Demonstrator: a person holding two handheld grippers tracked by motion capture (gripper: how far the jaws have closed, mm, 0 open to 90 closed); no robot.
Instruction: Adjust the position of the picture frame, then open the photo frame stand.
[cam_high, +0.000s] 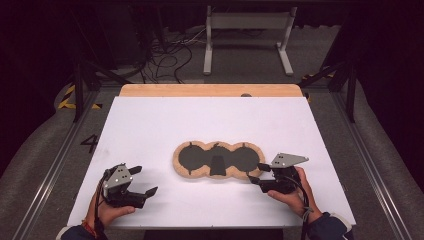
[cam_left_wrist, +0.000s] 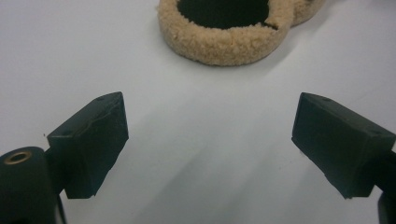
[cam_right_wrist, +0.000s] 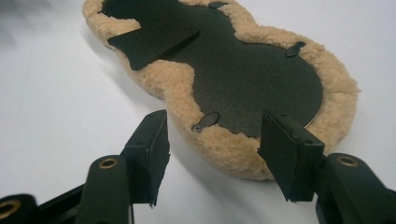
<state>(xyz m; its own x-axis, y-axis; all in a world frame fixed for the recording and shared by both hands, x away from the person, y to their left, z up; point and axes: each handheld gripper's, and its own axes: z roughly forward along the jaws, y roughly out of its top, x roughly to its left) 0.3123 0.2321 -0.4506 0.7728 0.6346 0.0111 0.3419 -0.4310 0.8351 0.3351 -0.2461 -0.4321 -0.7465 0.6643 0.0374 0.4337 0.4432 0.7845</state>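
I am keeping the left gripper (cam_high: 146, 180) open over the white worktop (cam_high: 150, 125) — the right gripper (cam_high: 256, 174) fingers are straddling the fleece pad (cam_high: 185, 170) edge, not yet pressing.

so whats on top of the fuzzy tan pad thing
A black sheet covers the three-lobed fleece pad, leaving a tan border. A loose black flap lies across its middle, with small black tabs at the rim. What lies under the pad is hidden.

A lone dark numeral "4" (cam_high: 90, 144) is showing on the grey floor, just left of and beyond the left gripper (cam_high: 146, 181).
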